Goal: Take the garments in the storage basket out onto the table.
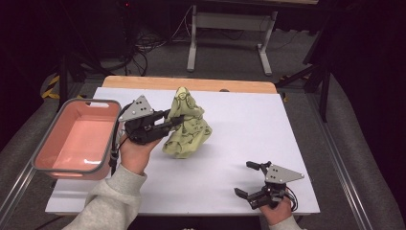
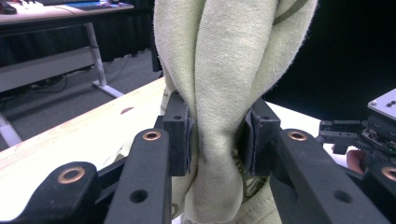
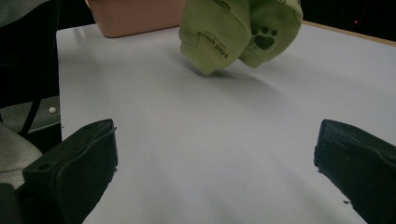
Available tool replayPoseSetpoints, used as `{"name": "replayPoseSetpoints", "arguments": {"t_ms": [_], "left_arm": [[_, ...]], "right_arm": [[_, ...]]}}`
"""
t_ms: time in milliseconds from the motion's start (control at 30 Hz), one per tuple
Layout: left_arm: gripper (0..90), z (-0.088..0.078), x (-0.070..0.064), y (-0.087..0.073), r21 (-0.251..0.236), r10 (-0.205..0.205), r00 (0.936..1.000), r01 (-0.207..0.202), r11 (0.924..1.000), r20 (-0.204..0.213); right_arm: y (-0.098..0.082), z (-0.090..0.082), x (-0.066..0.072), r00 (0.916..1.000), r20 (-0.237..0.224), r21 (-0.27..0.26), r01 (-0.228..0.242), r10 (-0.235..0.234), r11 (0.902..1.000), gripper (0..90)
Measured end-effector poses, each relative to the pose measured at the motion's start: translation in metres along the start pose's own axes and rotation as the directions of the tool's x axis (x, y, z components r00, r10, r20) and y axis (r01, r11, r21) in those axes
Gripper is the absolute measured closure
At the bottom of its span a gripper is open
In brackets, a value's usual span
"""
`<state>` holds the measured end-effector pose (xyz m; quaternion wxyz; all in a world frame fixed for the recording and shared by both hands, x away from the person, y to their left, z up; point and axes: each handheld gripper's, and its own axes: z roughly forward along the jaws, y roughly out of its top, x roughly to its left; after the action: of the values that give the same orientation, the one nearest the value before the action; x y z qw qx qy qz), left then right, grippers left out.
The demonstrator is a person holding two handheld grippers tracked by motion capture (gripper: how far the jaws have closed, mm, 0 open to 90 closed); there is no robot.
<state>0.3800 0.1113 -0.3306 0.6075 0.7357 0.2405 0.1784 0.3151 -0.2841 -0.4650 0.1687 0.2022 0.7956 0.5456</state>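
The left hand-held gripper (image 1: 178, 118) is clenching the green garment (image 1: 187, 127), hanging lengthwise just right of the pink bin (image 1: 76, 139).

Probably a lab: dark curtains (image 1: 368, 57), floor cables (image 1: 148, 43).

Between the right gripper's (image 1: 250, 179) spread fingers (image 3: 74, 168) lies bare white table (image 1: 249, 129); ahead of them hangs the green garment (image 1: 186, 124), with the pink bin (image 1: 76, 139) beyond it
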Motion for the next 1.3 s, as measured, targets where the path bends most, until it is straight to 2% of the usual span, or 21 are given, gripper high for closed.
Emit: {"name": "replayPoseSetpoints", "arguments": {"t_ms": [300, 600, 667, 1000, 1300], "left_arm": [[68.2, 0.015, 0.006, -0.012, 0.022, -0.019, 0.9997, 0.018, 0.9996, 0.014], [67.5, 0.031, 0.009, -0.025, 0.064, -0.005, 0.9998, 0.004, 0.998, 0.017], [67.5, 0.036, 0.011, -0.028, 0.086, -0.027, 0.9995, 0.025, 0.9959, 0.015], [66.8, 0.051, 0.015, -0.039, 0.151, -0.028, 0.9996, 0.027, 0.9882, 0.002], [65.8, 0.058, 0.023, -0.051, 0.171, -0.055, 0.9984, 0.056, 0.9837, -0.014]], "right_arm": [[0.0, 0.0, 0.0, 1.0, -0.001, 0.0, 0.003, -0.003, 1.0, 0.2], [0.0, 0.0, 0.0, 1.0, -0.001, 0.0, 0.002, -0.002, 1.0, 0.2], [0.0, 0.0, 0.0, 1.0, -0.002, 0.002, 0.003, -0.003, 1.0, 0.2], [0.0, 0.0, 0.0, 1.0, -0.005, 0.003, 0.001, -0.001, 1.0, 0.2], [0.0, 0.0, 0.0, 1.0, -0.006, 0.006, 0.002, -0.002, 1.0, 0.2]]}}
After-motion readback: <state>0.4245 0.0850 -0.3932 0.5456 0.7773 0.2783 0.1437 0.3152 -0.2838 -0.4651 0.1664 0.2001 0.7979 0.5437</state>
